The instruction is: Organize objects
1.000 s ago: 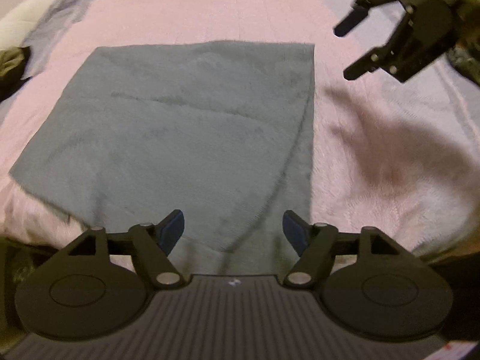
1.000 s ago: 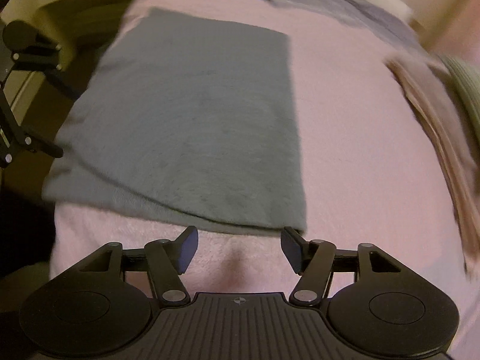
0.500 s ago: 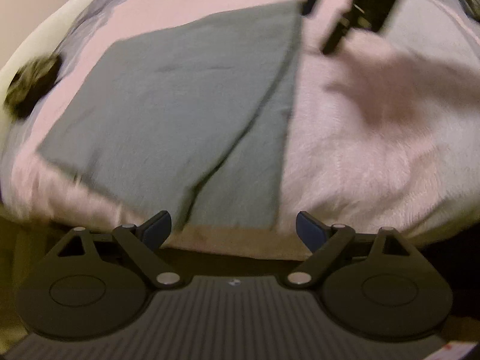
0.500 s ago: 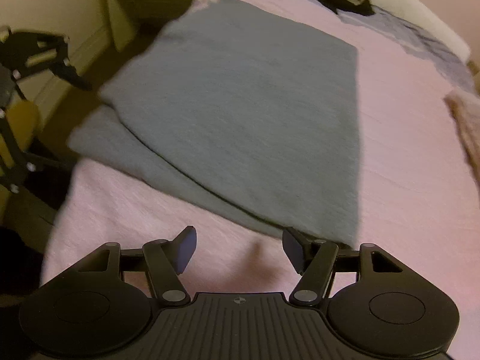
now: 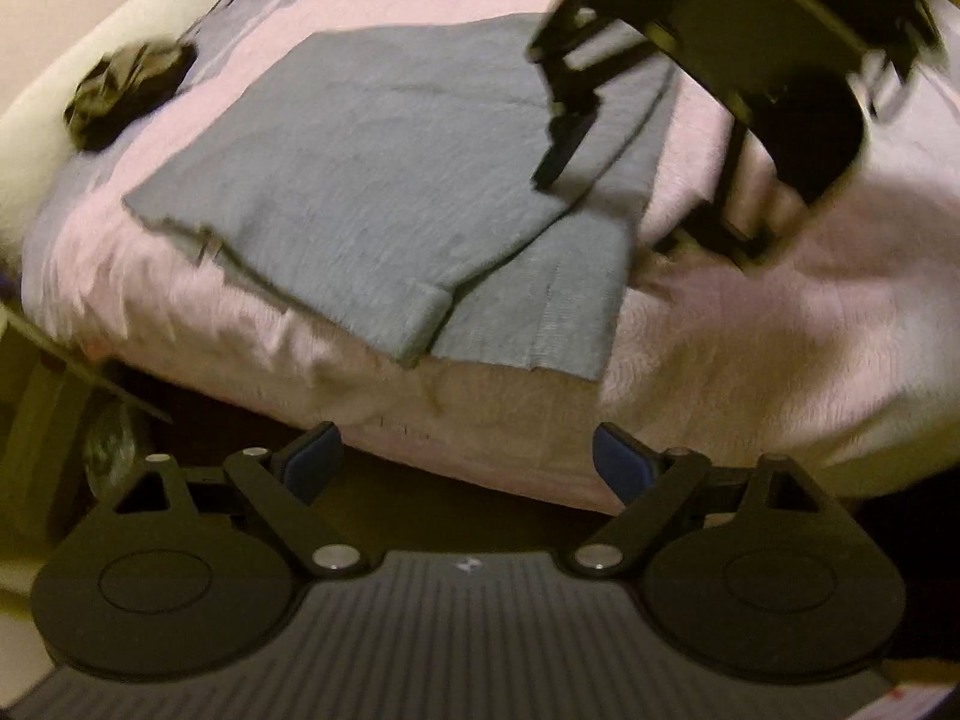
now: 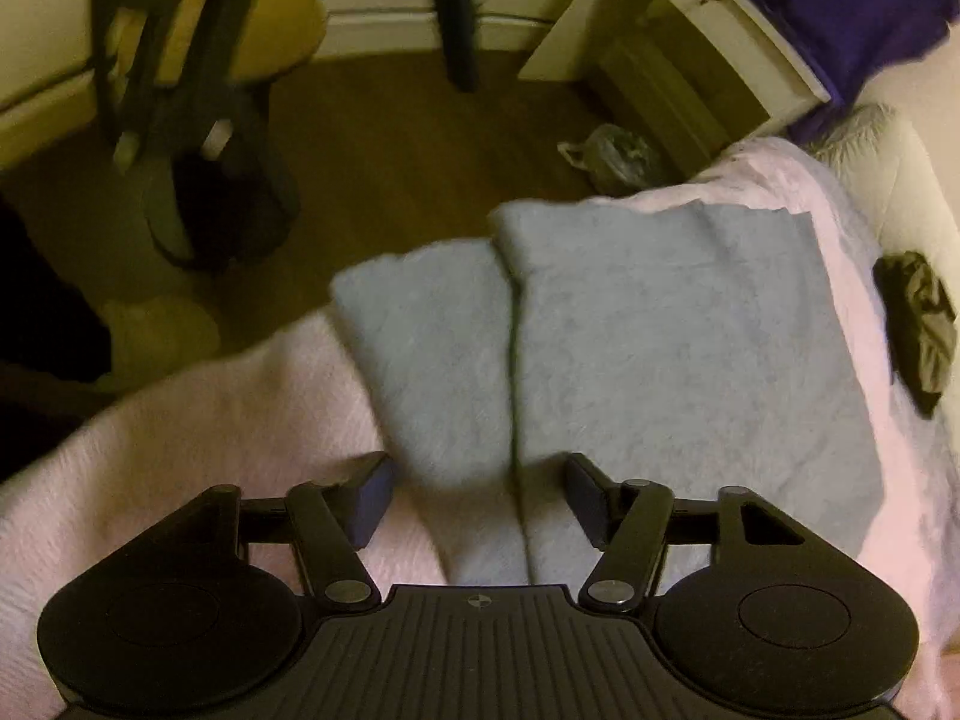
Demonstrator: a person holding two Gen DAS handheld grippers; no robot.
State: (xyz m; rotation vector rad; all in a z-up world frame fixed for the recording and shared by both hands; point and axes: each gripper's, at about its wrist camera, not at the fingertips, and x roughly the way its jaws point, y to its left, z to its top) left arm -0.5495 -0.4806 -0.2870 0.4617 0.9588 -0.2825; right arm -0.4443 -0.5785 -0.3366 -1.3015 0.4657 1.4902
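Observation:
A grey towel [image 5: 390, 168] lies on the pink blanket [image 5: 750, 330] of a bed, one layer lapped over another, its near end at the bed's edge. My left gripper [image 5: 465, 462] is open, off the bed's edge and just short of the towel's near corner, holding nothing. The right gripper [image 5: 642, 180] hovers blurred over the towel's far right side. In the right wrist view the grey towel [image 6: 660, 348] runs away toward the floor. The right gripper [image 6: 480, 498] is open, and the towel's overlapping edge lies between its fingers.
A dark crumpled garment [image 5: 126, 90] sits on the bed beyond the towel, also seen as the garment [image 6: 918, 324]. On the floor are a plastic bag [image 6: 618, 156], a white shelf unit [image 6: 690, 30] and a dark-framed stool [image 6: 198, 72].
The left gripper drew back off the bed's edge and its fingers spread wider. The right gripper swung round over the towel's side and now faces the floor.

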